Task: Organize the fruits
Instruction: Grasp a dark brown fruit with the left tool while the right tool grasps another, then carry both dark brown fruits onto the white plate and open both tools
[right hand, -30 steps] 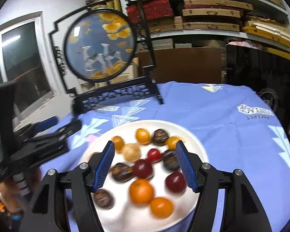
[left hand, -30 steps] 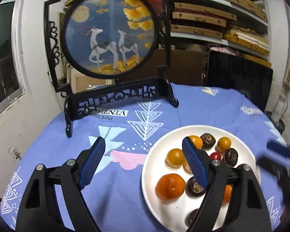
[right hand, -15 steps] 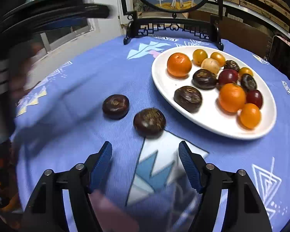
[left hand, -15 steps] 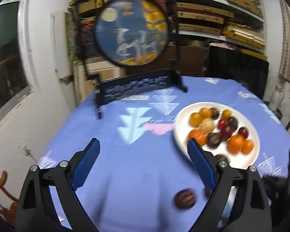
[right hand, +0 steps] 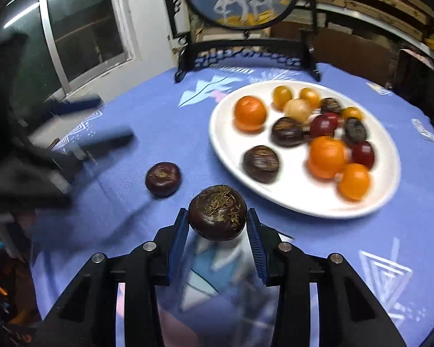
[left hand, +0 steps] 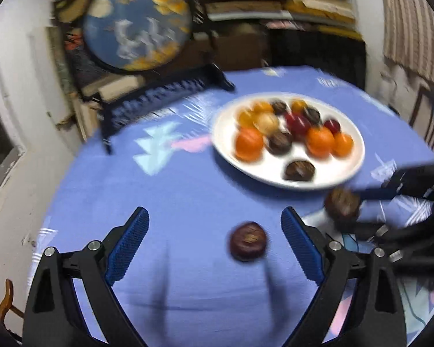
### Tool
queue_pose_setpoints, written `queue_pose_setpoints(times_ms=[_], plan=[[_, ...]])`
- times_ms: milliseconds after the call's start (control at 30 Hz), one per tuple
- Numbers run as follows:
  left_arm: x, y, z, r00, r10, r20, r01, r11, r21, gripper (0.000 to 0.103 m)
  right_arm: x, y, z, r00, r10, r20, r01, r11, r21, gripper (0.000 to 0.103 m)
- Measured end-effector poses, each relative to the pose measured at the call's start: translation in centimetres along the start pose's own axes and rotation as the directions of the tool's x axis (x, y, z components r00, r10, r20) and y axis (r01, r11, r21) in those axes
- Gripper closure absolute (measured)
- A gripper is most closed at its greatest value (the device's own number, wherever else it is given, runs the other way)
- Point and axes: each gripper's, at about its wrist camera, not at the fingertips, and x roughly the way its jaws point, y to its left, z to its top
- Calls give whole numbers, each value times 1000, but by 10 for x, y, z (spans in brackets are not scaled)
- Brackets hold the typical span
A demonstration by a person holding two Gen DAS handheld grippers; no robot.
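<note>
- Both grippers drop from over the plate to the counter's near edge, and the right gripper's jaws have just been closing.
- It now clamps a dark fruit just off the plate.
- The left gripper, jaws just widened, gapes around a second dark fruit on the cloth, not touching it.
</note>
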Motion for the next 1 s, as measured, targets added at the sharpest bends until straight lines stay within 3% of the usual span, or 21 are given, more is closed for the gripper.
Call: queue_pose_setpoints(times_ms=[100,167,200,233,733,867,1000], plan=[[23,-13,-5,998,-21,-62,21,1000,2,13,-9,-9,-7,1000,-3,7,3,1000,14,62],[36,-16,-9,994,-32,-108,32,999,3,31,-11,-13,-12,1000,-1,8,1,1000,18,62],[42,-16,-10,990,-43,-138,44,999,0,56,-11,-14,-14,1000,3,8,-3,1000,23,62],[45,-14,-12,985,-61,-162,60,998,-14,63,-11,-15,-16,1000,5,7,-5,1000,27,62],[5,-26,2,997,-58,-44,58,998,6,64,6,-8,-25,998,48,-45,-47,999,14,62],[5,-30,21,999,-42,-32,41,999,-13,64,-9,-13,-12,999,35,13,-35,999,22,62],[-10,-29,52,998,1,61,1,999,-39,64,-44,-28,16,990,8,137,-14,999,44,62]])
